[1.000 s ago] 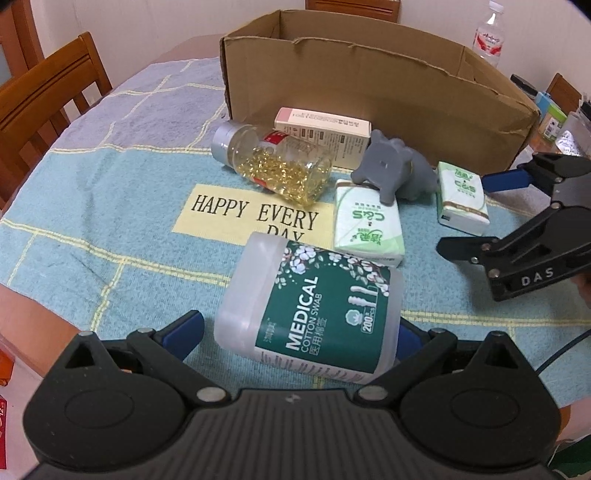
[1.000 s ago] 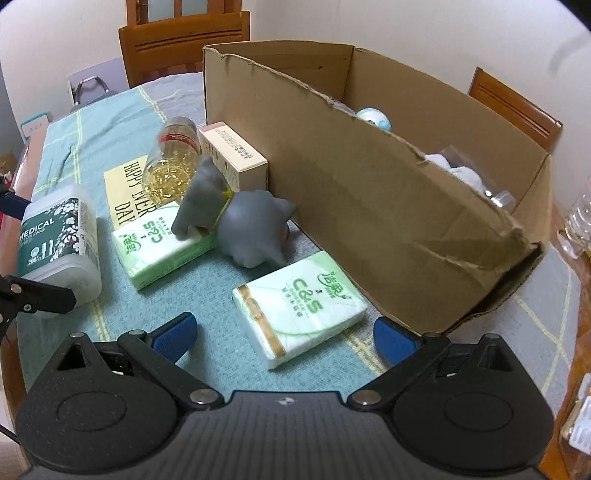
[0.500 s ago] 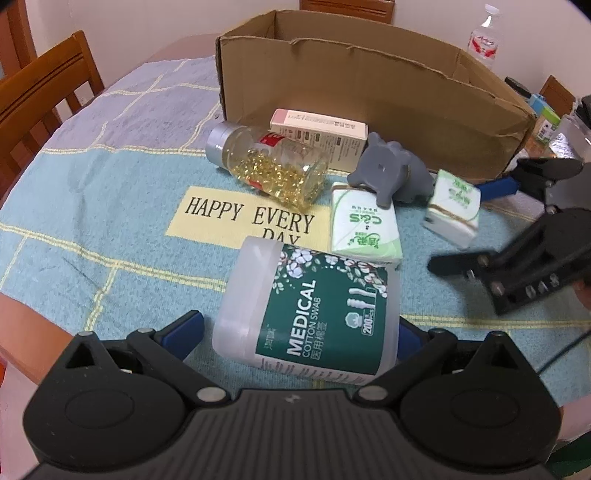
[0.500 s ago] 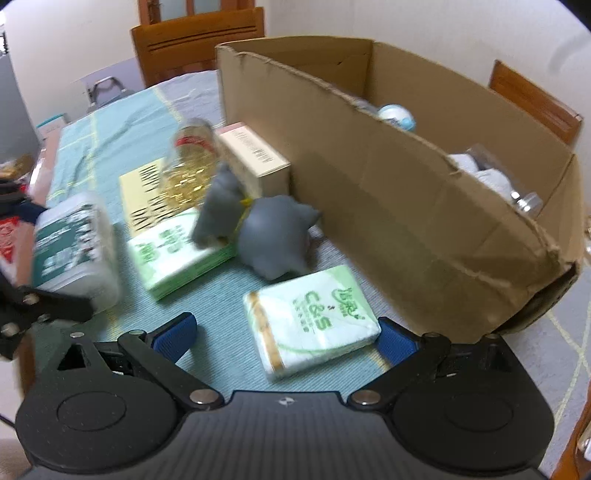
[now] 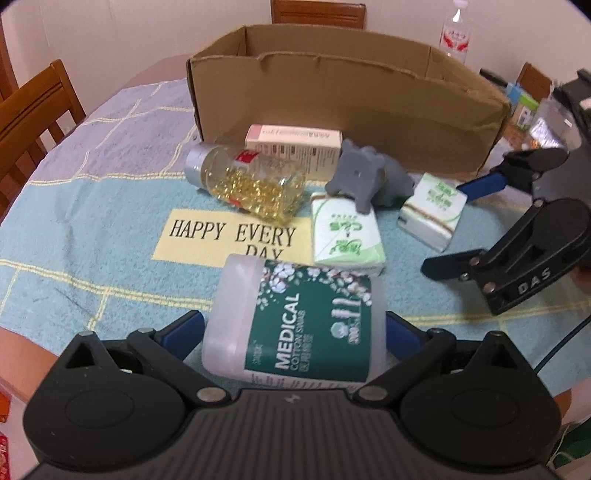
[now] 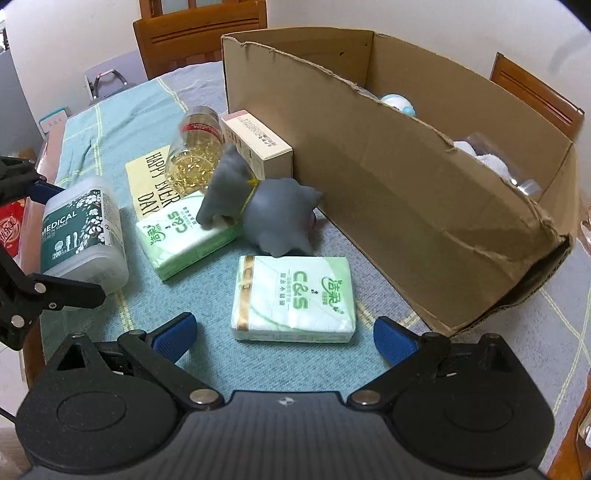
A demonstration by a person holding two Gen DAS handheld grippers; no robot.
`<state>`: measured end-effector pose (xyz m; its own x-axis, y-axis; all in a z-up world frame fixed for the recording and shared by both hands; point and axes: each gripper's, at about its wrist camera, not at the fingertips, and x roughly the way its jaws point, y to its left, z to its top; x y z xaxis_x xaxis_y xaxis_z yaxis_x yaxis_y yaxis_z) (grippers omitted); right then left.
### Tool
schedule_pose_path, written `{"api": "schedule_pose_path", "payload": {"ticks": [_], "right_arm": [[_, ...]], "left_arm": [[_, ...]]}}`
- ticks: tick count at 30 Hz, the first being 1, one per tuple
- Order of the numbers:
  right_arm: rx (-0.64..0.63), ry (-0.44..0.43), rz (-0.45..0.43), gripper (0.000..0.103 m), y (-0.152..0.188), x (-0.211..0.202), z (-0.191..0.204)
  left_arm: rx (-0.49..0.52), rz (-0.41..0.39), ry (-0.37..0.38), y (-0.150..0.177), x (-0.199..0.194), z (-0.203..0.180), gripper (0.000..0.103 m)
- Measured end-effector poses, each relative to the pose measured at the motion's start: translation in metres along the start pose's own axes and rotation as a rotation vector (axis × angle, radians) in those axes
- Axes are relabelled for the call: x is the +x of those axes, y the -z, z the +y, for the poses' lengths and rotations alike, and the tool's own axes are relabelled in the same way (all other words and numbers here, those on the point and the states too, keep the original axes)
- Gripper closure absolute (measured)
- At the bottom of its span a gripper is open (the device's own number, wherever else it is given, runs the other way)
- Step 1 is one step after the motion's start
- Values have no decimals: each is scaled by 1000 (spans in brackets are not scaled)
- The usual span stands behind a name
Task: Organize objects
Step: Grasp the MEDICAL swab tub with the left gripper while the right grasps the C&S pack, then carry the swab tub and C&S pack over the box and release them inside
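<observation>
A white jar with a green "Medical cotton swab" label (image 5: 299, 325) lies on its side between the open jaws of my left gripper (image 5: 293, 332); I cannot tell if the blue fingertips (image 5: 184, 328) touch it. It also shows in the right wrist view (image 6: 83, 232). My right gripper (image 6: 284, 338) is open, its tips on either side of a green C&S tissue pack (image 6: 293, 297). A second tissue pack (image 6: 184, 230), a grey toy elephant (image 6: 266, 210), a capsule bottle (image 6: 194, 155) and a pink-white carton (image 6: 256, 142) lie before the cardboard box (image 6: 424, 184).
The table wears a blue-green cloth with a "HAPPY EVERY DAY" patch (image 5: 229, 238). The box holds a few items (image 6: 399, 103). Wooden chairs (image 5: 33, 107) stand around. A water bottle (image 5: 456, 35) and clutter stand behind the box. The table edge is near my left gripper.
The right gripper has moved forward so that its open tips flank the nearer tissue pack. The left gripper stays around the cotton swab jar, shifted slightly.
</observation>
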<state>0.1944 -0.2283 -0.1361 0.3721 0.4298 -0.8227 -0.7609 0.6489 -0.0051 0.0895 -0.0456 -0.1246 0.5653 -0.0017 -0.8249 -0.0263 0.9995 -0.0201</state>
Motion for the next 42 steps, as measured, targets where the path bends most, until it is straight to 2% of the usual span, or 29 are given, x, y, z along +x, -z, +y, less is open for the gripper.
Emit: {"api": "schedule_pose_path", "payload": {"ticks": [1,3,12,17,22,33,42], "right_arm": [[1,2,-1,0,0,0,0],[1,6,-3,0,-1,0,1],[-10,30,-24,1,-7,3,5],[13,12,-26,15,-14,5,4],[48,35,-16,34,-17,0,2],[118,49,37,34,-19,-22,-3],[69,52,12,34,-37,-67,6]], "left_arm": [[-4,-4,2,0,0,0,6],[-2,-15,11,-1,-1,-1,17],[1,-22,32,-1,1,1,18],[2,-18,43,-1,2,3,18],[0,-11,59,-2,2,5,19],[42,12,102,-16,-14,11,19],[102,37,161,-43,-49,16,19]]}}
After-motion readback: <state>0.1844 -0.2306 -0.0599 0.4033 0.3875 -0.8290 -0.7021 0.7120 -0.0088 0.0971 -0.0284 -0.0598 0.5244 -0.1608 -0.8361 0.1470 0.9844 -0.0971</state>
